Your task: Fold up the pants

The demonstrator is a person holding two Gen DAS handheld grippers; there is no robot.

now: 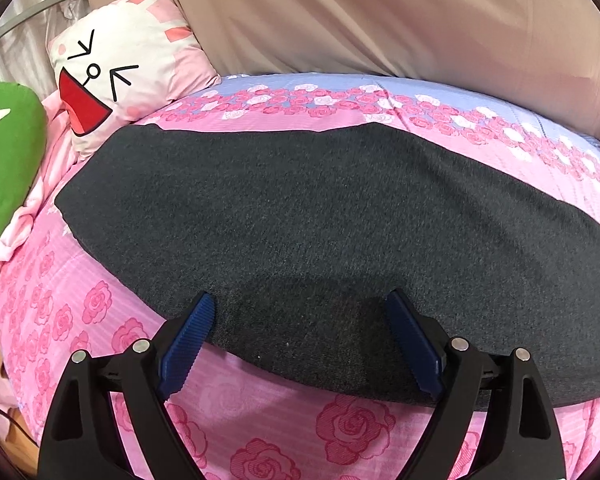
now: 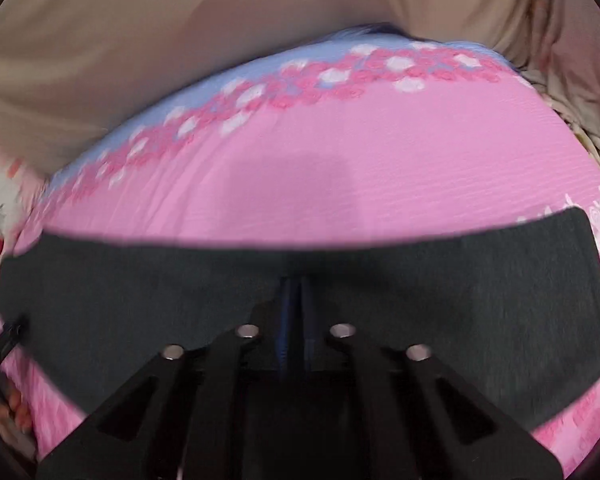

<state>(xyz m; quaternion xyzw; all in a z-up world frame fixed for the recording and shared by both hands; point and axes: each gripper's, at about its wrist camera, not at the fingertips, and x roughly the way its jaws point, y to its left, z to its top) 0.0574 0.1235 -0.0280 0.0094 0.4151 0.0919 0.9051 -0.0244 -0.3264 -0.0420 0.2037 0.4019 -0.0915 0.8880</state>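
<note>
your left gripper (image 1: 300, 336) has its jaws apart over the pants (image 1: 320, 232), which lie flat in a long strip along the bed's (image 1: 228, 400) near edge. your right gripper (image 2: 294, 300) looks pressed together, maybe on cloth; i cannot tell. more folds seem left.

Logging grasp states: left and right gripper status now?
Left gripper: open, over the dark grey knit pants.
Right gripper: fingers shut on the pants.

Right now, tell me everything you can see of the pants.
The pants are dark charcoal grey, a soft knit-looking fabric, lying flat and smooth as one long band on the pink flowered bedsheet. The left gripper is open over their near edge. The right gripper is shut on the cloth. One end lies near the pillow.
</note>
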